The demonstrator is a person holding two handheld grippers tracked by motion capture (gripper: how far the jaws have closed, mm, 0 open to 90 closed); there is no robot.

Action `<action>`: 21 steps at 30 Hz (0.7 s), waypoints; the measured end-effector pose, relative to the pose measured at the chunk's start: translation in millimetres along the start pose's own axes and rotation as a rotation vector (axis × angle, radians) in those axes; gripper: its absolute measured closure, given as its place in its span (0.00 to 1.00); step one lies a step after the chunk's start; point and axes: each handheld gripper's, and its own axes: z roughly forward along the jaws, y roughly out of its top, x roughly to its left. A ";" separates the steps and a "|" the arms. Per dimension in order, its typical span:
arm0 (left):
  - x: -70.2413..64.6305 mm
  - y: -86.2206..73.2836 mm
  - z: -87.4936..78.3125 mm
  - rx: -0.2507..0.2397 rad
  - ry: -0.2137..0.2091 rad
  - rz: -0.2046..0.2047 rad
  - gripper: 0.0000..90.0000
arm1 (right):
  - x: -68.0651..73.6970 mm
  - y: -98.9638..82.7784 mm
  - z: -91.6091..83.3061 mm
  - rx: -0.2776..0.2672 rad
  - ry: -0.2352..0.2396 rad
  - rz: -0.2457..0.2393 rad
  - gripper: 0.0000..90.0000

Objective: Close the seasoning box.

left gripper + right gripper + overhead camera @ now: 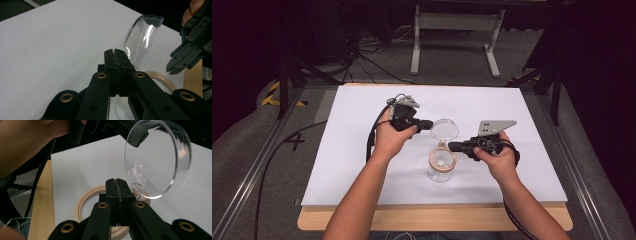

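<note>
A clear glass jar (441,174) with a tan ring (432,161) at its mouth stands on the white board (357,150). Its clear round lid (445,130) is swung up on a hinge. My left gripper (430,124) is shut on the lid's rim (142,37), and its jaw tips (136,138) show at the lid's upper edge (157,160). My right gripper (451,146) is shut, with its tips right by the hinge (136,189) just above the ring (80,207). Nothing shows between its jaws. Seen from the left, the right gripper (171,70) hangs over the ring (162,80).
The board lies on a wooden tabletop (437,217) whose edge shows at the front. Metal rails (257,160) run along both sides. Cables (377,50) and a white table frame (457,22) sit on the floor behind.
</note>
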 end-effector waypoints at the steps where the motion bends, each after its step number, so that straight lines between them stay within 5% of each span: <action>1: -0.9 0.2 -0.8 -0.001 -0.001 0.001 0.99 | 0.0 0.0 -0.2 -0.001 -0.001 0.002 1.00; 21: -24.7 -4.3 -12.1 0.058 0.043 0.090 0.94 | 4.0 0.9 -2.4 0.020 0.023 -0.003 1.00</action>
